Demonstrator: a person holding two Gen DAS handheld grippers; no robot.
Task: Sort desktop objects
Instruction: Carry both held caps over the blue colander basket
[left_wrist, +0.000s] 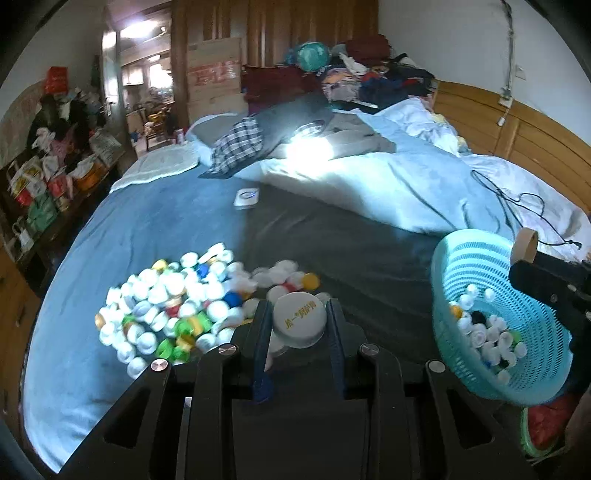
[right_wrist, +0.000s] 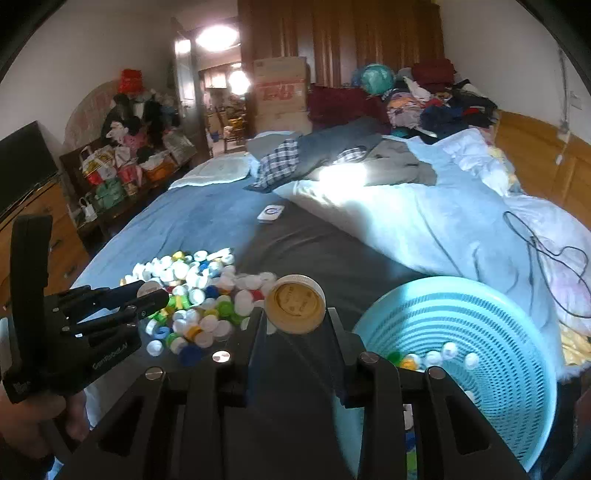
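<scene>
A heap of bottle caps (left_wrist: 173, 302), mostly white with some green, yellow and blue, lies on the blue bed sheet; it also shows in the right wrist view (right_wrist: 199, 295). My left gripper (left_wrist: 299, 325) is shut on a white cap with yellow writing (left_wrist: 299, 319), just right of the heap. My right gripper (right_wrist: 295, 314) is shut on a beige cap (right_wrist: 295, 304), which shows from the side in the left wrist view (left_wrist: 524, 245) above the basket's rim. A turquoise mesh basket (left_wrist: 472, 258) holds several caps; it also shows in the right wrist view (right_wrist: 480, 314).
A small white device (left_wrist: 246, 197) lies further up the bed. A rumpled pale blue quilt (left_wrist: 388, 184) with a black cable (left_wrist: 509, 199) covers the right side. Clothes are piled at the headboard. A cluttered shelf (left_wrist: 44, 184) stands left of the bed.
</scene>
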